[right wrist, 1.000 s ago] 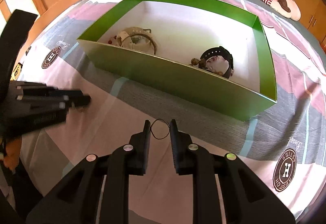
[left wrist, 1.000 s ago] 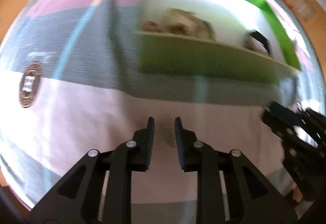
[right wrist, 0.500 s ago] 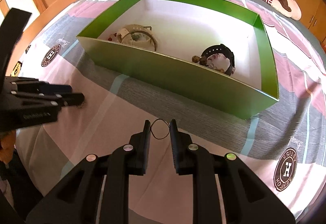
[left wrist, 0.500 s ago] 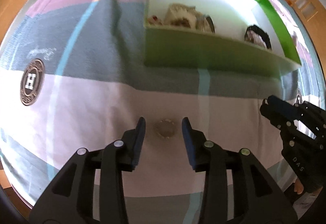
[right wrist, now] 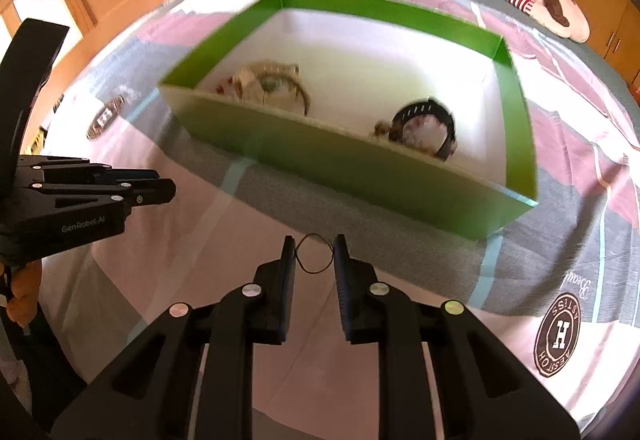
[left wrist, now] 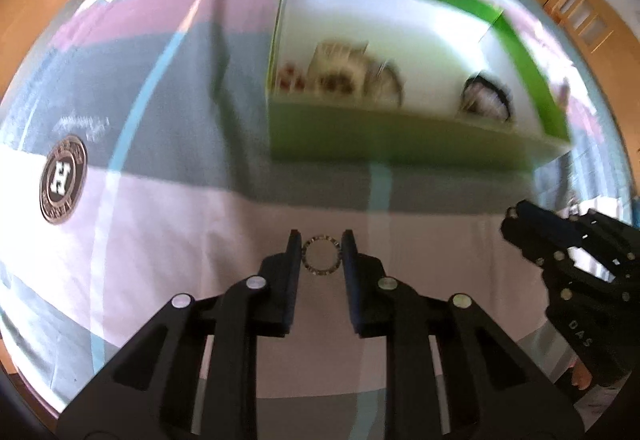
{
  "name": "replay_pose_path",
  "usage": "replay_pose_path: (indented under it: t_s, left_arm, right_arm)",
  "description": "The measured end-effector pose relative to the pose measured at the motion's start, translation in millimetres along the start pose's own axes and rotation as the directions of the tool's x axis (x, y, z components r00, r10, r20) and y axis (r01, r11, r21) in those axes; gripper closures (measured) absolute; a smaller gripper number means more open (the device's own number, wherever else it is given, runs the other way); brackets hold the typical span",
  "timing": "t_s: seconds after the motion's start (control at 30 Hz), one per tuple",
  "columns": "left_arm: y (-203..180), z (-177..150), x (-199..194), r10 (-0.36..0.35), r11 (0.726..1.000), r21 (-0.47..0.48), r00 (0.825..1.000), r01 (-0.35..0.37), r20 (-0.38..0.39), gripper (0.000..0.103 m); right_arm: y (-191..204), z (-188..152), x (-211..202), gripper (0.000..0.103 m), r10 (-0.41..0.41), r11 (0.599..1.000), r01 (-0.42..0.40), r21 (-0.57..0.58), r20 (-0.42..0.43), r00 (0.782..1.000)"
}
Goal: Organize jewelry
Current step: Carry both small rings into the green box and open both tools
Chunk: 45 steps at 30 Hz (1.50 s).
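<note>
Seen from the left wrist camera: at lower centre, left gripper (left wrist: pixel 321 249) clenched on a small sparkly ring-shaped bracelet (left wrist: pixel 321 254), pinched on both sides between the fingertips, apparently lifted just above the pink and grey bedspread (left wrist: pixel 160 224), though contact could not be ruled out. At upper centre and right, blurred, a green box (left wrist: pixel 400 138) with white inside, already holding a pale heap of jewelry (left wrist: pixel 344 78) at its left end and a black band (left wrist: pixel 488 98) at its right; probably the place meant for every piece. At right edge, the right gripper (left wrist: pixel 516 224) shown from the side. Seen from the right wrist camera: at lower centre, right gripper (right wrist: pixel 314 254) closed on a thin black loop (right wrist: pixel 315 254), held by its sides so it hung open between the fingertips. Across the middle, the same green box (right wrist: pixel 360 176), open top facing up, near wall just beyond the fingertips. At left edge, the left gripper (right wrist: pixel 160 192) pointing inward, beside the box's left end. Judged as a carry toward the box, both pieces not yet inside.
</note>
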State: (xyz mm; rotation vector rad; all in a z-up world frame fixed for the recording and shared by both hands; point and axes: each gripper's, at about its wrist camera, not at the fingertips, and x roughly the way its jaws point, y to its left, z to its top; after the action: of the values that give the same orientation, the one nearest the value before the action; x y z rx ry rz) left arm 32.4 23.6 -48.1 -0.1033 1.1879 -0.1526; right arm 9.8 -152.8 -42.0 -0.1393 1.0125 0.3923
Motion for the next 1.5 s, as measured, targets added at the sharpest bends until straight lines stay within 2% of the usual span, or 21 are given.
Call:
replay_pose_path:
  t_s: [0.07, 0.2, 0.3, 0.4, 0.57, 0.73, 0.77, 0.8, 0.83, 0.87, 0.9, 0.93, 1.0, 1.13, 1.2, 1.4, 1.5]
  left_arm:
    - [-2, 5, -16, -0.036, 0.999, 0.004, 0.997, 0.036, 0.07, 0.083]
    - [-9, 20, -37, -0.063, 0.998, 0.025, 0.981, 0.06, 0.182, 0.083]
    - [-18, 35, -42, -0.079, 0.997, 0.027, 0.975, 0.075, 0.208, 0.083]
    - [-21, 51, -37, -0.019, 0.999, 0.033, 0.972, 0.012, 0.235, 0.083]
    - [-29, 78, -25, 0.024, 0.998, 0.054, 0.964, -0.04, 0.266, 0.083]
    - [-29, 79, -12, 0.049, 0.995, 0.07, 0.967, -0.068, 0.252, 0.082]
    - [-29, 79, -10, 0.059, 0.994, 0.079, 0.966, -0.081, 0.254, 0.079]
    - [-30, 79, -8, 0.069, 0.992, 0.085, 0.965, -0.093, 0.255, 0.064]
    - [-31, 78, -8, 0.082, 0.99, 0.089, 0.962, -0.109, 0.261, 0.055]
    - [-31, 77, -9, 0.09, 0.989, 0.089, 0.959, -0.118, 0.269, 0.044]
    - [-32, 76, -12, 0.093, 0.988, 0.091, 0.956, -0.123, 0.279, 0.04]
    - [-33, 75, -15, 0.082, 0.989, 0.099, 0.956, -0.114, 0.282, 0.039]
    - [-35, 74, -19, 0.065, 0.989, 0.109, 0.957, -0.1, 0.283, 0.029]
    - [-38, 71, -27, 0.072, 0.987, 0.114, 0.953, -0.11, 0.295, 0.014]
    - [-38, 70, -27, 0.072, 0.988, 0.11, 0.957, -0.107, 0.281, 0.009]
    - [-36, 69, -25, 0.1, 0.988, 0.092, 0.961, -0.127, 0.256, 0.004]
    - [-35, 71, -26, 0.092, 0.989, 0.091, 0.965, -0.118, 0.246, 0.002]
  right_arm:
    - [-1, 6, -15, 0.084, 0.021, 1.0, -0.022, 0.003, 0.06, 0.998]
    - [-10, 20, -43, 0.084, 0.026, 0.998, -0.037, 0.047, 0.212, 0.977]
    - [-25, 31, -48, 0.084, 0.005, 0.994, -0.034, 0.104, 0.27, 0.963]
    - [-39, 43, -40, 0.084, -0.047, 0.99, 0.005, 0.144, 0.286, 0.957]
    - [-60, 53, -17, 0.084, -0.09, 0.98, 0.041, 0.194, 0.253, 0.963]
    - [-76, 58, 10, 0.082, -0.085, 0.972, 0.035, 0.231, 0.209, 0.974]
    - [-76, 57, 12, 0.073, -0.088, 0.972, 0.039, 0.233, 0.207, 0.974]
    - [-75, 56, 13, 0.059, -0.097, 0.971, 0.046, 0.236, 0.206, 0.974]
    - [-75, 55, 11, 0.037, -0.103, 0.969, 0.05, 0.241, 0.215, 0.971]
    - [-74, 54, 8, 0.03, -0.113, 0.968, 0.054, 0.247, 0.23, 0.967]
    - [-72, 52, 3, 0.023, -0.127, 0.967, 0.063, 0.248, 0.251, 0.96]
    - [-70, 52, -1, 0.019, -0.136, 0.968, 0.072, 0.242, 0.259, 0.956]
    - [-67, 53, -9, 0.013, -0.145, 0.969, 0.082, 0.234, 0.268, 0.952]
    - [-64, 49, -23, 0.001, -0.172, 0.964, 0.102, 0.247, 0.28, 0.944]
    - [-63, 46, -26, 0.001, -0.182, 0.962, 0.115, 0.249, 0.264, 0.947]
    - [-62, 41, -32, 0.001, -0.217, 0.953, 0.148, 0.265, 0.255, 0.942]
    - [-61, 40, -30, 0.001, -0.219, 0.95, 0.148, 0.276, 0.248, 0.944]
